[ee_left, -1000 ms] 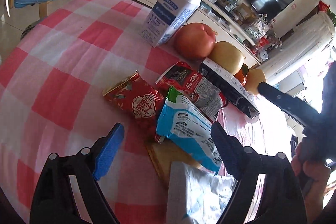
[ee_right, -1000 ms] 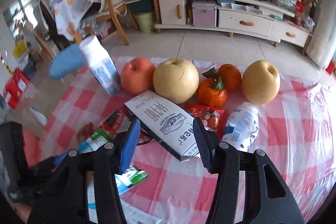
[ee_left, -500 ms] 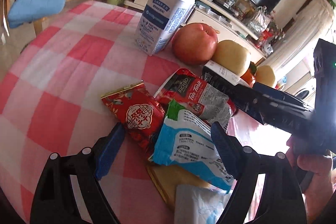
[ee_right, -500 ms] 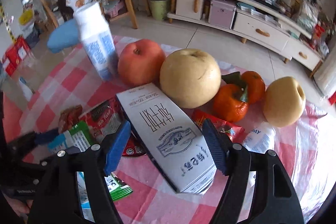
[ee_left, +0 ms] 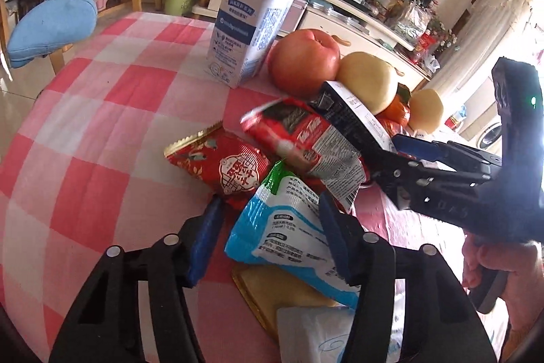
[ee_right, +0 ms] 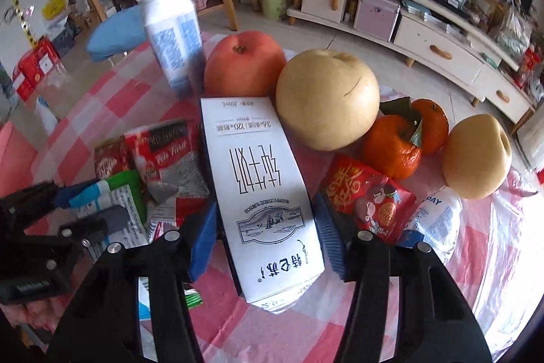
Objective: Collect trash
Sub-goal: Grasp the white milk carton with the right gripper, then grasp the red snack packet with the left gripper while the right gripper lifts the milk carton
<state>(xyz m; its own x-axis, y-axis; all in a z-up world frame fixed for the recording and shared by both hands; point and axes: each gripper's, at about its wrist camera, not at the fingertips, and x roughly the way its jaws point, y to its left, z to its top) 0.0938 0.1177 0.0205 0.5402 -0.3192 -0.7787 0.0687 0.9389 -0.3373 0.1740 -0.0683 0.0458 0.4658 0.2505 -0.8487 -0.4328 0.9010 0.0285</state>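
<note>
On the pink checked tablecloth (ee_left: 85,142) lies a heap of wrappers. My left gripper (ee_left: 270,237) straddles a blue-and-white wrapper (ee_left: 282,227). Its jaws are closing, with a sliver of gap still at the left pad (ee_left: 207,237). A red snack packet (ee_left: 224,169) and a red-and-black wrapper (ee_left: 306,138) lie just beyond. My right gripper (ee_right: 265,240) is closing on a white milk carton (ee_right: 258,176), and both pads touch its sides. The carton's far end leans by a pear (ee_right: 326,97). The right gripper (ee_left: 391,155) also shows in the left wrist view.
A tall white milk bottle (ee_left: 251,22) stands behind the heap beside a red apple (ee_left: 302,63). Tangerines (ee_right: 391,148), a second pear (ee_right: 476,155), a red packet (ee_right: 367,199) and a small lying bottle (ee_right: 435,220) sit to the right. A gold packet (ee_left: 282,288) lies under my left gripper.
The left jaws have narrowed around the blue-and-white wrapper. The right gripper sank toward the carton, spread its jaws, then drew them in onto the carton's sides.
</note>
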